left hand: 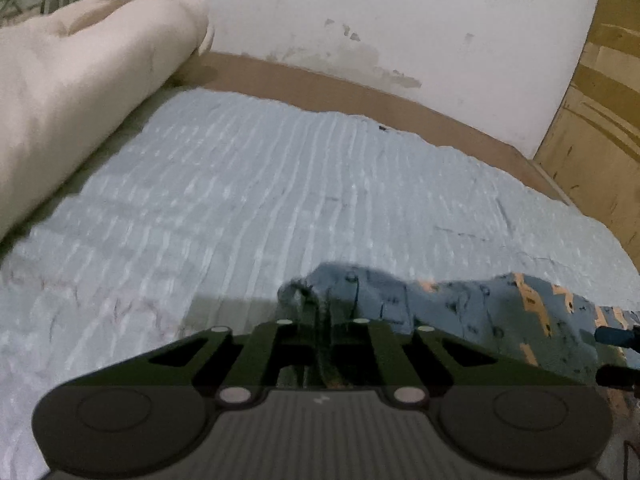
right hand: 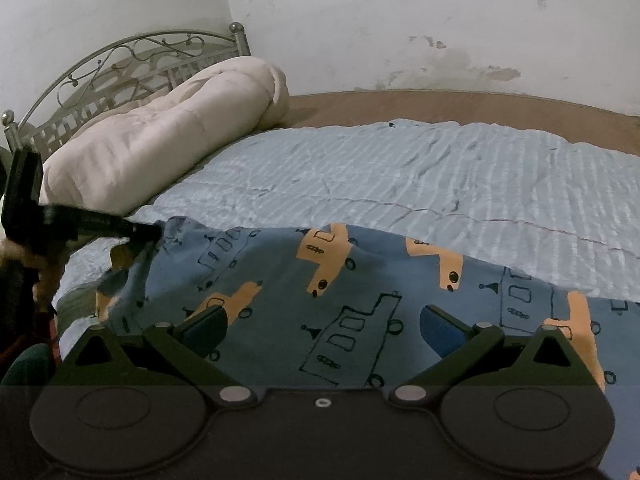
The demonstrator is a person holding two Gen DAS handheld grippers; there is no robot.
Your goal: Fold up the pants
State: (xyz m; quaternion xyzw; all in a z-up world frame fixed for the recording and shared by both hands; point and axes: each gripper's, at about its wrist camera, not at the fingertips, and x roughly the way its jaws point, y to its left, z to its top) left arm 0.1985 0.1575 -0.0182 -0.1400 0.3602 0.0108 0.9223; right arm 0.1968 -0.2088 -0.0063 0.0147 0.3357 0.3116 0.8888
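One pair of blue printed pants (right hand: 320, 292) lies at the bottom of the frame. One pale blue quilt (right hand: 400, 172) covers one bed. One rolled cream comforter (right hand: 160, 136) sits upper left. Two grippers show: left gripper (left hand: 322, 320), right gripper (right hand: 320, 328).

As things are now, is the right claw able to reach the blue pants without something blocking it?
Probably yes. The right claw is open directly over the pants, with only fabric between its fingers; the left claw grips an edge far to the side.

Blue pants (right hand: 320, 288) with orange vehicle print, pale blue striped bedspread (right hand: 400, 168), cream pillow (right hand: 160, 140)
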